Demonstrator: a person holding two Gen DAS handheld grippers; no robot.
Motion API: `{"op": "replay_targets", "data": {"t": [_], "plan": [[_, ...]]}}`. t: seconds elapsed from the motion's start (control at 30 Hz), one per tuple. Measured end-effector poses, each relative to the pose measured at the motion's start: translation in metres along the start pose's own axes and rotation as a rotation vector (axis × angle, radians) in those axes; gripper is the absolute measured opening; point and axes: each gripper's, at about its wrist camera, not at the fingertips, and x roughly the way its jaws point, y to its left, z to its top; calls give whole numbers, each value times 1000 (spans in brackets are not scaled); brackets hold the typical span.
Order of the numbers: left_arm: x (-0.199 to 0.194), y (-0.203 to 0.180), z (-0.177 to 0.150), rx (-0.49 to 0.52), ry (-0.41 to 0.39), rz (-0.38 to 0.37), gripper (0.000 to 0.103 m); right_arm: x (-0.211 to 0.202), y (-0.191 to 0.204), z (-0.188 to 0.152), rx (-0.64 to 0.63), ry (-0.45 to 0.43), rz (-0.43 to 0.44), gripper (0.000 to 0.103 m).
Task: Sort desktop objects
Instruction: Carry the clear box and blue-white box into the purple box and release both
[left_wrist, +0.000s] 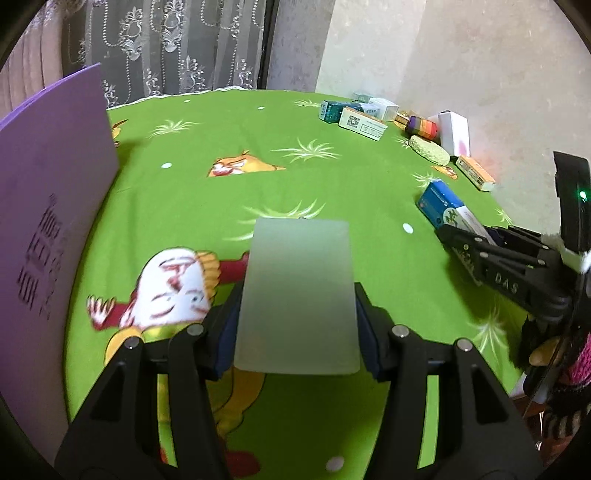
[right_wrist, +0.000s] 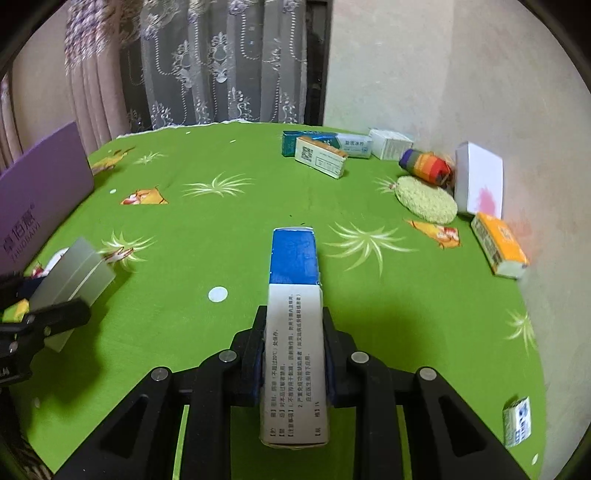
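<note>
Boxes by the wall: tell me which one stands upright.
The white box with the pink smudge, leaning against the wall beside the rainbow roll. The orange box and the others lie flat on the cloth.

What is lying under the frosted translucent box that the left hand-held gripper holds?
Under the frosted box, only the green cartoon tablecloth is visible; the print directly beneath it is covered. The left hand-held gripper grips its sides.
</note>
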Motion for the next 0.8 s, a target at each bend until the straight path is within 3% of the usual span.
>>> {"op": "replay_targets", "data": {"t": [0.3,0.43,0.8], "plan": [[-35,3,-12,23,-50,-21,57,-23,2,-10,96,-24,32,25],[-74,3,-9,46,-141,3,57,-37,14,-4,66,-47,45,25],[-135,35,2,-25,-252,38,57,-68,57,24,-23,-121,96,25]]}}
